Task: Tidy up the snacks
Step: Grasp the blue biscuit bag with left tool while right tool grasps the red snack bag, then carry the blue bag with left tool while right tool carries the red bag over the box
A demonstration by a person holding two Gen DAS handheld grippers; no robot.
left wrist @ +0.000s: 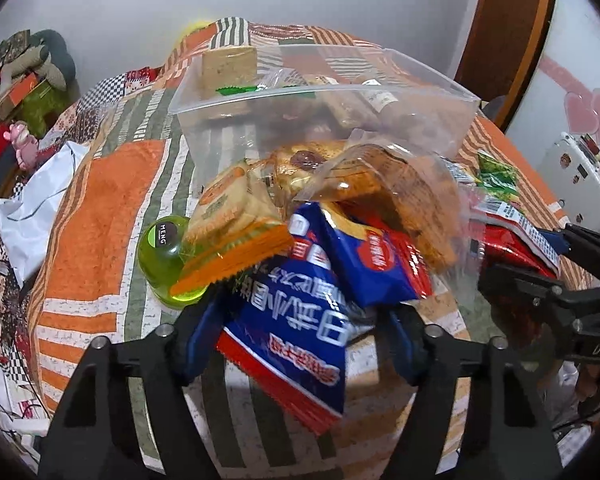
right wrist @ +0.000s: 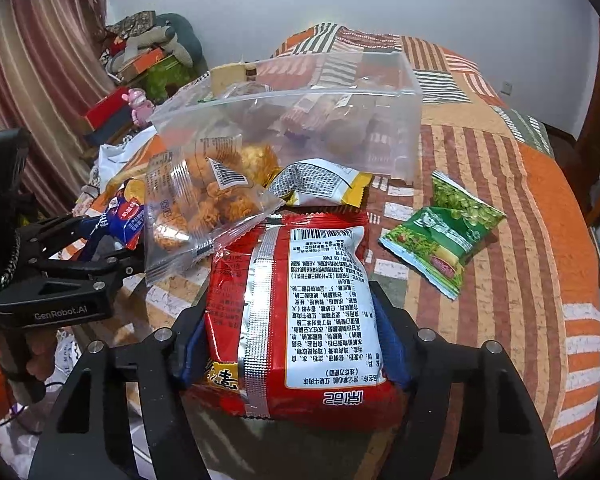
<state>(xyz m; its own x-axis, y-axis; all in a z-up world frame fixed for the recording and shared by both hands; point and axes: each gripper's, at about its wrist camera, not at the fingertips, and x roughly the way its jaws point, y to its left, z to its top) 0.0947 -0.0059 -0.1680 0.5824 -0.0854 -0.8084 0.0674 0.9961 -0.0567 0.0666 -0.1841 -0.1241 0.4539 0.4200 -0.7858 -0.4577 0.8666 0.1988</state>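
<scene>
Left gripper (left wrist: 300, 328): your fingers close on a blue packet (left wrist: 292, 320), lifted clear for transfer. Right gripper (right wrist: 288, 344): fingers clamp a red packet (right wrist: 296, 320) by its sides, label up. Ahead: the clear bin (left wrist: 324, 112), part-filled, likely the destination. Loose on the tabletop (right wrist: 540, 208): green packet (right wrist: 444, 232), clear fried-snack bag (right wrist: 204, 208), green jar (left wrist: 164, 264).

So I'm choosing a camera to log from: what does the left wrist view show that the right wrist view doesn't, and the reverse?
Left wrist only: a green jar beside the pile, and the left gripper around a blue packet.
Right wrist only: the green pea packet lying apart on the cloth, and a yellow-edged packet.
Both: the clear bin, the striped cloth, and the red packet in the right gripper.
</scene>
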